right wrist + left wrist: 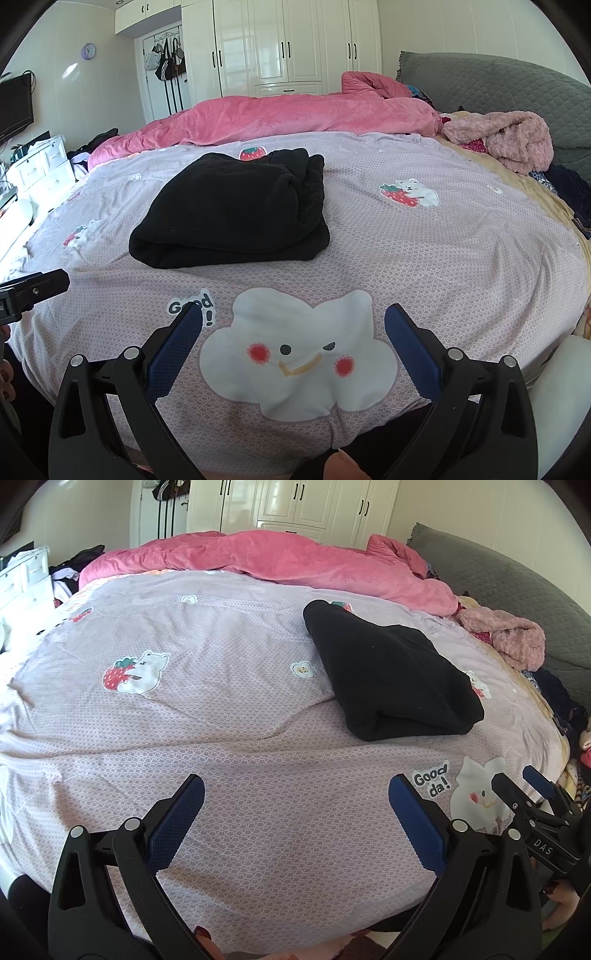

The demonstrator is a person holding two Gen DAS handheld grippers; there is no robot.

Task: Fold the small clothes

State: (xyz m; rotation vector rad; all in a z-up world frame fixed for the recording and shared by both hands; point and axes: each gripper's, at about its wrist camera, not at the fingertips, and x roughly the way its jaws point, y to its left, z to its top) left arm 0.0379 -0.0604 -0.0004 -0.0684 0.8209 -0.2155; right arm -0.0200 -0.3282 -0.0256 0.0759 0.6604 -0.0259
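Note:
A black garment lies folded into a thick bundle on the lilac printed bed cover; it also shows in the right wrist view. My left gripper is open and empty, over the cover near the bed's front edge, well short of the garment and to its left. My right gripper is open and empty above a white cloud print, in front of the garment. The right gripper also shows at the right edge of the left wrist view.
A pink duvet is bunched along the far side of the bed. A fluffy pink garment and dark clothes lie at the right by the grey headboard. White wardrobes stand behind; white drawers at left.

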